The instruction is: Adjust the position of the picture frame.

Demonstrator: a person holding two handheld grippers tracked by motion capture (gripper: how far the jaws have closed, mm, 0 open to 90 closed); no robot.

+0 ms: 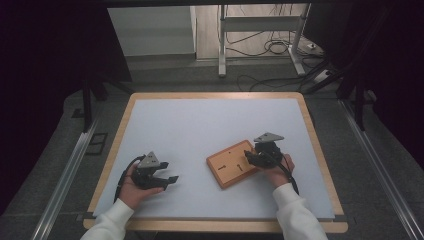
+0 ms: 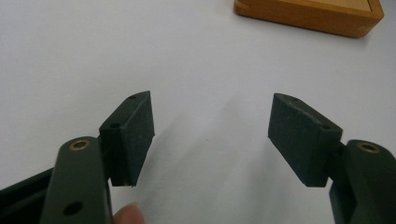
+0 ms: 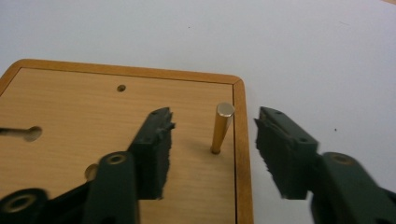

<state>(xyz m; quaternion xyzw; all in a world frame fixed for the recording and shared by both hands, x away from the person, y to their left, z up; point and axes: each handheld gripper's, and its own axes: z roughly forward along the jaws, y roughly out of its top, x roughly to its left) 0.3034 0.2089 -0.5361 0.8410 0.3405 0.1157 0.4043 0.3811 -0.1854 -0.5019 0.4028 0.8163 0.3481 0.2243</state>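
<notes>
Reaching for brass peg (image 3: pixel 221 128), upright at lower centre of right gripper view, near right edge of wooden board (image 1: pixel 233 163). Right claw (image 3: pixel 212 140) released, straddles peg, pads not touching. Left claw (image 2: pixel 212 135) released, idle above white surface (image 1: pixel 200 130). Next, likely: clench on peg squarely.

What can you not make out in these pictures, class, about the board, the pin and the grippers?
- Board: its right end lies under the right gripper in the high view; the left gripper view cuts it at the top edge.
- Pin: too small to find in the high view.
- Slot: the right gripper view's left edge cuts it.
- Left gripper: the bottom edge cuts its body.
</notes>
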